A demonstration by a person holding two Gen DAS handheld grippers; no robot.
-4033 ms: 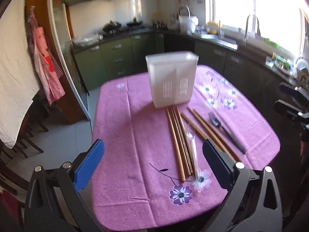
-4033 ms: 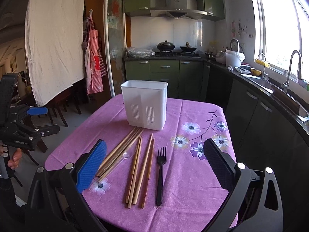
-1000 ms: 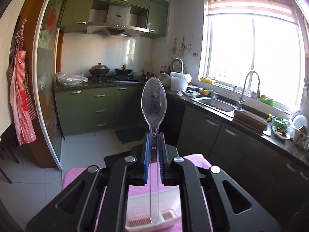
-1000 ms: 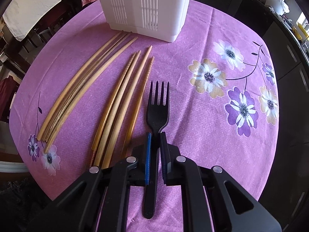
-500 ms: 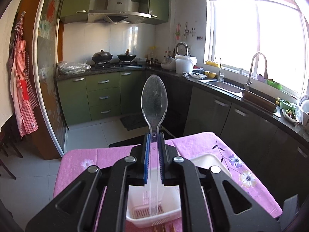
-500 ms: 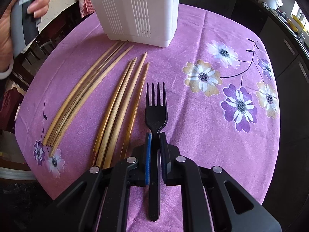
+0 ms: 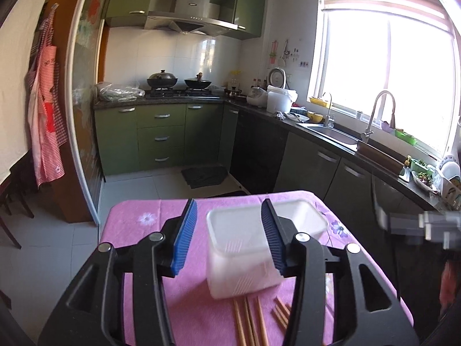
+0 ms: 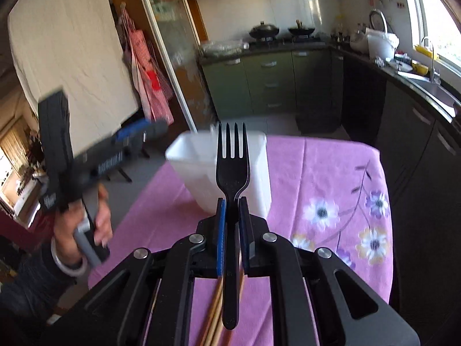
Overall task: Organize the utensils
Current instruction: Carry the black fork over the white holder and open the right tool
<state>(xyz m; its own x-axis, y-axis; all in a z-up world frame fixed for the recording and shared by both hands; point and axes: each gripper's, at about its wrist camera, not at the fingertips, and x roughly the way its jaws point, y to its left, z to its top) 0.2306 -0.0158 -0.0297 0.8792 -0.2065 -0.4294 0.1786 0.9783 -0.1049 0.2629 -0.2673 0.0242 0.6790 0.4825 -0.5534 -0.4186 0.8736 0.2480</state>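
Observation:
My left gripper [image 7: 229, 233] is open and empty, hovering above the near left part of the white utensil holder [image 7: 299, 219] on the purple table. The clear spoon is out of sight. Ends of wooden chopsticks [image 7: 247, 320] lie in front of the holder. My right gripper [image 8: 231, 216] is shut on a black fork [image 8: 232, 161], held up with tines pointing at the white holder [image 8: 259, 173]. Chopsticks [image 8: 214, 314] lie under it. The left gripper [image 8: 86, 161] shows blurred at the left in the right wrist view.
The purple flowered tablecloth [image 8: 331, 190] covers the table, whose far edge [image 7: 161, 201] drops to a tiled floor. Green kitchen cabinets [image 7: 161, 135] and a sink counter [image 7: 340, 138] stand beyond. The right gripper [image 7: 423, 226] appears blurred at the right edge.
My left gripper has opened and the clear spoon is gone from it. My right gripper has lifted the fork off the table and tilted up toward the holder.

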